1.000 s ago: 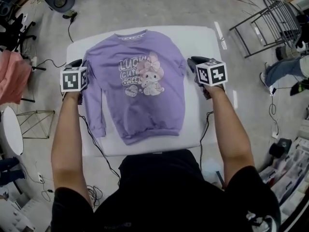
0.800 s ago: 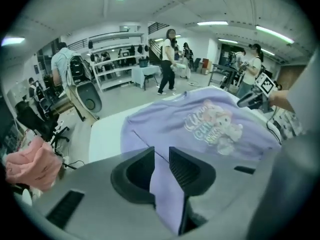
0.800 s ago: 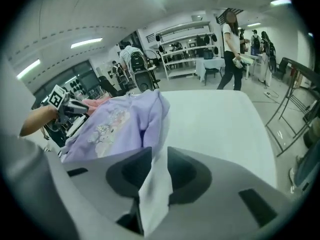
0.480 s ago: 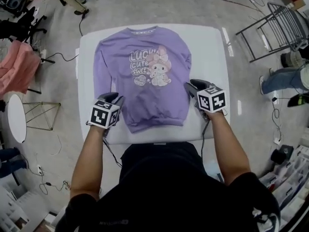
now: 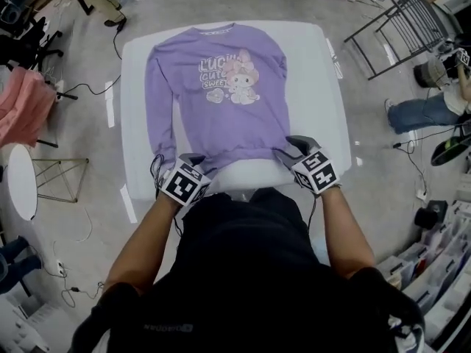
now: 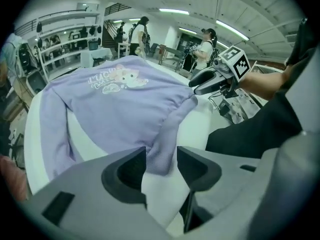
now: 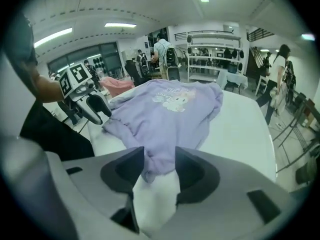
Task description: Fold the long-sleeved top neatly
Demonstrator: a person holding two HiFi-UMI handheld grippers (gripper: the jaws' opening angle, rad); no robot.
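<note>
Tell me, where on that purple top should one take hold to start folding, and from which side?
Probably the bottom hem, at its two corners, from the table's near edge. The top lies flat with that thick band nearest the person. Left gripper and right gripper each straddle a corner; their jaws have just been opening.

Left claw (image 5: 190, 159), right claw (image 5: 293, 147) angled down (jaws just opened around hem (image 5: 235, 151)).
</note>
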